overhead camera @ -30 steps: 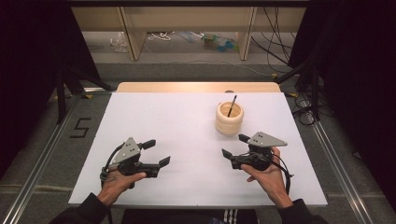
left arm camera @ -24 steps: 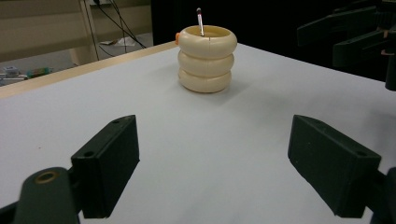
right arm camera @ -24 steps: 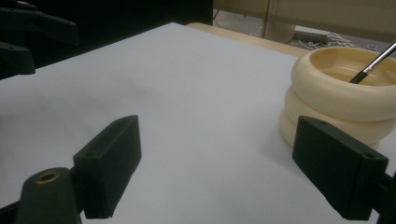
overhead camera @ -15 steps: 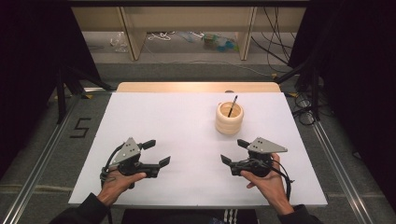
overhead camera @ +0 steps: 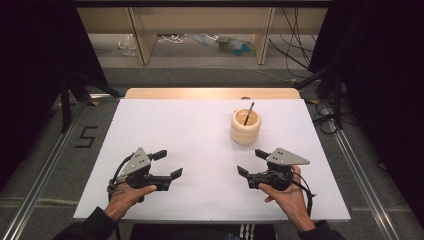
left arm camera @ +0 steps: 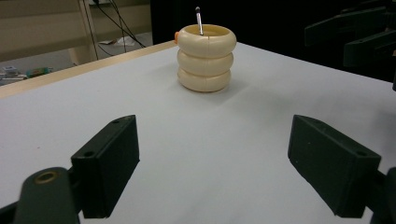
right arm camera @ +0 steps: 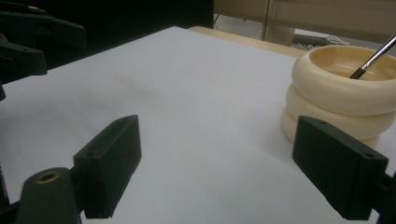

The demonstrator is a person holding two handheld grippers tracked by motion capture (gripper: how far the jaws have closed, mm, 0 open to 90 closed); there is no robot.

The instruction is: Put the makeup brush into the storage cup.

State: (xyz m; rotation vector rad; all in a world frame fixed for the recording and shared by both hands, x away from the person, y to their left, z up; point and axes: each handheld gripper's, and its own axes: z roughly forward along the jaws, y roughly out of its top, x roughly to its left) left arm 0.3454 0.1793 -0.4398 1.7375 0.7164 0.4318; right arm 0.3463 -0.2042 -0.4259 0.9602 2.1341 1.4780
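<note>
Both grippers sit low over the near half of the white table (overhead camera: 200, 130), one in each hand, jaws spread wide and holding nothing. Left gripper (overhead camera: 170, 164) is at the near left; right gripper (overhead camera: 252, 162) is at the near right, the closer of the two to the work.

The work piece: a cream ribbed cup (overhead camera: 245, 127), three stacked rings in profile, standing upright right of the table's middle, toward the far edge. A thin dark stick (overhead camera: 248, 114) leans inside it, upper end poking out over the rim (brush or stirrer, cannot tell which).

In the right gripper view the cup (right arm camera: 343, 91) lies just beyond the right-hand jaw, well off the jaws' centre line.

Judgement on the step in hand, the reach for the cup:
- Swing the right gripper until the cup sits centred between the jaws before advancing.
- Come in level, at the middle ring; the grooves should seat the pads.
- Keep the jaws wide until they straddle the wall.
- Avoid knocking the leaning stick; it could tip out.
- The left gripper can brace the cup if needed.
</note>
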